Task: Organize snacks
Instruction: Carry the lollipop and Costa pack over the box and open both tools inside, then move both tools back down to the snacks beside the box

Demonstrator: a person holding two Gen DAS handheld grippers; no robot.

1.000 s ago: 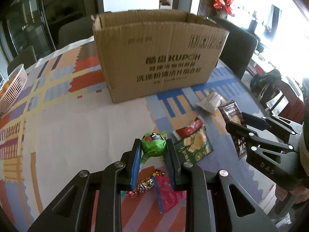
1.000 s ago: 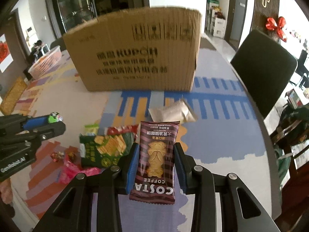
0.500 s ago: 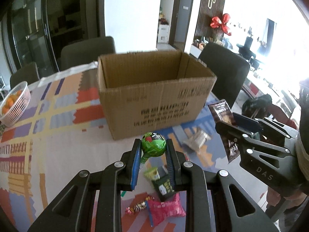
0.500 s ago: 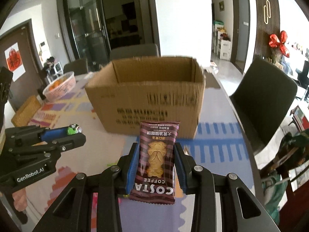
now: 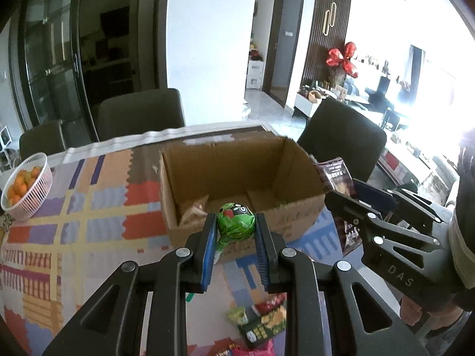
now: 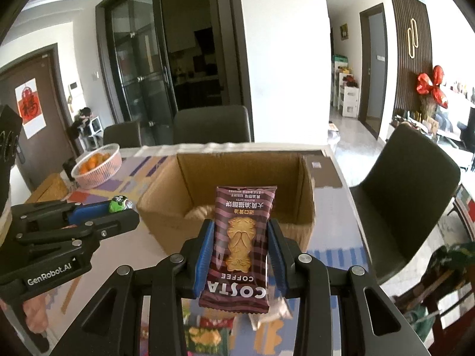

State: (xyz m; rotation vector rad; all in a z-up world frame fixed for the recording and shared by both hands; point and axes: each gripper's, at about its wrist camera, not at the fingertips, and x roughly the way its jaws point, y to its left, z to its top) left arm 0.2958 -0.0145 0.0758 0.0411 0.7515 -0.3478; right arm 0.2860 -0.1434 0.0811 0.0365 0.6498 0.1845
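Two grippers are loaded, one snack each. The left gripper point(image 5: 236, 233), low in the middle of its own view, is clamped on a round green-wrapped candy point(image 5: 236, 221); the right gripper point(image 6: 240, 250) is clamped on a brown striped Costa biscuit packet point(image 6: 241, 246), which stands upright between its blue pads.

A second ago both tools were down among the loose snacks, looking at the printed front of the cardboard box point(image 5: 237, 184). Now both are raised, and each view looks over the near rim into the open box, which fills the centre of the frame. By my judgement the pick-up is done and the carry is nearly over: what remains is to bring both items above the opening and let go.

Counted: one box, with at least one pale packet point(image 5: 194, 210) lying at its lower-left inside corner. On the patterned tablecloth point(image 5: 89, 207), at the bottom edge of the left view, sits a small cluster of remaining snacks point(image 5: 261, 323): a green packet, a small green item, a red one and a pink one, so about four, though the gripper hides part of the pile. One white basket of oranges point(image 5: 25, 190) stands at the left edge. Three dark chairs ring the far side.
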